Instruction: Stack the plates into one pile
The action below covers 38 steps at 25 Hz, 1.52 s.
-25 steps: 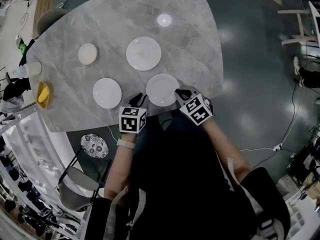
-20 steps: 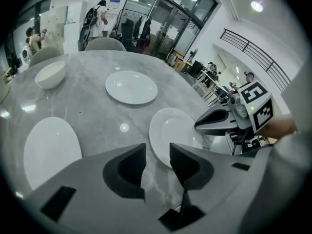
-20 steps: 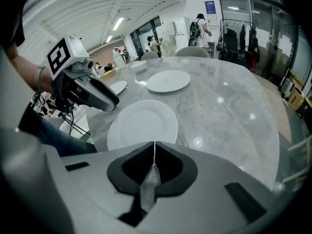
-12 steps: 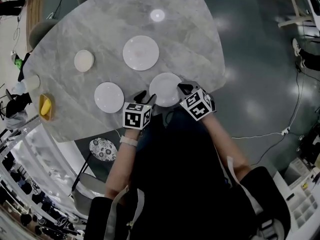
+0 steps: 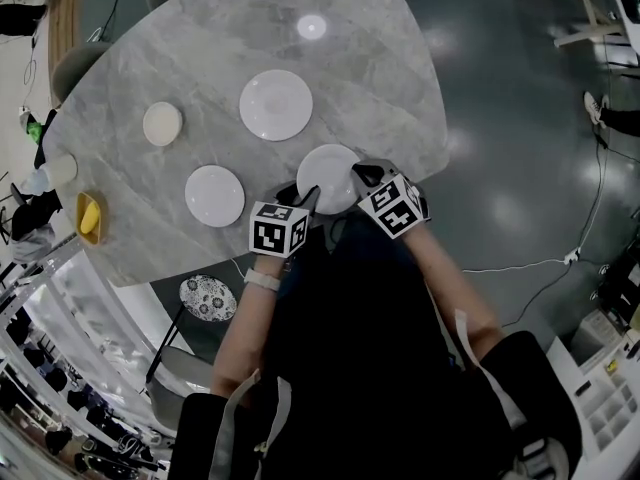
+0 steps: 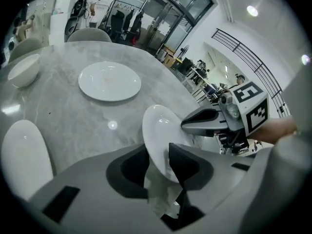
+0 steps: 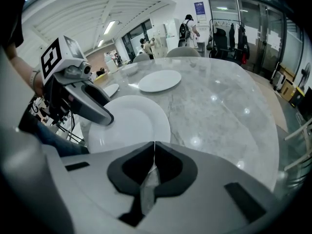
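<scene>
The plate (image 5: 327,178) sat just ahead of my right gripper (image 5: 362,173), pinched shut on its rim to steady it, while my left gripper (image 5: 298,192), jaws parted but just closing, straddled the opposite rim.

The left claw (image 5: 298,192) points forward and steeply down. Its jaws stand apart and have just been closing in, with the near rim of the round white plate (image 5: 325,163) between them but not clearly pinched. The right claw (image 5: 362,174) slants down in the same way, its jaws pressed fully together and its tips at the plate's right rim. The bare left forearm (image 5: 243,323) and bare right forearm (image 5: 450,288) reach forward from the torso. A pale wristband (image 5: 262,280) circles the left wrist.
</scene>
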### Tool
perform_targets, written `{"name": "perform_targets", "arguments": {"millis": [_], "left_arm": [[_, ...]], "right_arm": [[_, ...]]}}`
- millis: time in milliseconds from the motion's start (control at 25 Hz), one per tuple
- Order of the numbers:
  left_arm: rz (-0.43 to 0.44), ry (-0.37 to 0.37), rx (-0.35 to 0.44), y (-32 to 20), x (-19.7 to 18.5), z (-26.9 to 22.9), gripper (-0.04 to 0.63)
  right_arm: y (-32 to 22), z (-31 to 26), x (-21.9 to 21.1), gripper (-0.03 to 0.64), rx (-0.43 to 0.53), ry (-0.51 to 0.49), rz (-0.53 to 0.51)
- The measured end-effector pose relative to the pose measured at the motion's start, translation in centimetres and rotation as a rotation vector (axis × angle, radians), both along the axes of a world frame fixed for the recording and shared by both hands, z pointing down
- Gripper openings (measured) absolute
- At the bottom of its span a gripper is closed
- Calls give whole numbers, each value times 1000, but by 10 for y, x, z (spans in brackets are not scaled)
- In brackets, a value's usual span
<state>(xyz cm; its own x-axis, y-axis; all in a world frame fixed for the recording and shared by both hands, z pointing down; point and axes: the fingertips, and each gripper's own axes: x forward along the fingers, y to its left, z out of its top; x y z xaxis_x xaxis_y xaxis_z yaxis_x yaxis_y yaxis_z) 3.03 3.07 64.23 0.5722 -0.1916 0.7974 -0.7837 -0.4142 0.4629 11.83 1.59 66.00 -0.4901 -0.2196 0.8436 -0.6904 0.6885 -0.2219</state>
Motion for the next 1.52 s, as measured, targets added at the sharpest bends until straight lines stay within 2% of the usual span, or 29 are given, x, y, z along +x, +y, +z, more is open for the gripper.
{"name": "perform_targets", "arguments": {"millis": [200, 400, 640, 880, 1240, 1520], "left_arm": [[-19, 8, -5, 2, 2, -1, 110], [-74, 27, -15, -2, -9, -1, 85], [-155, 104, -29, -8, -25, -9, 54], [-178, 177, -31, -13, -40, -19, 25], [-209, 187, 13, -26, -91, -31, 21], [-304, 201, 13, -24, -161, -31, 21]], "right_arm": [[-1, -3, 2, 18, 5, 4, -16], [1, -11, -2, 18, 7, 12, -24], [-5, -23, -9, 18, 29, 18, -43], [-10, -33, -31, 18, 44, 42, -74], [-13, -43, -76, 18, 55, 57, -81], [-8, -45, -127, 18, 67, 72, -118]]}}
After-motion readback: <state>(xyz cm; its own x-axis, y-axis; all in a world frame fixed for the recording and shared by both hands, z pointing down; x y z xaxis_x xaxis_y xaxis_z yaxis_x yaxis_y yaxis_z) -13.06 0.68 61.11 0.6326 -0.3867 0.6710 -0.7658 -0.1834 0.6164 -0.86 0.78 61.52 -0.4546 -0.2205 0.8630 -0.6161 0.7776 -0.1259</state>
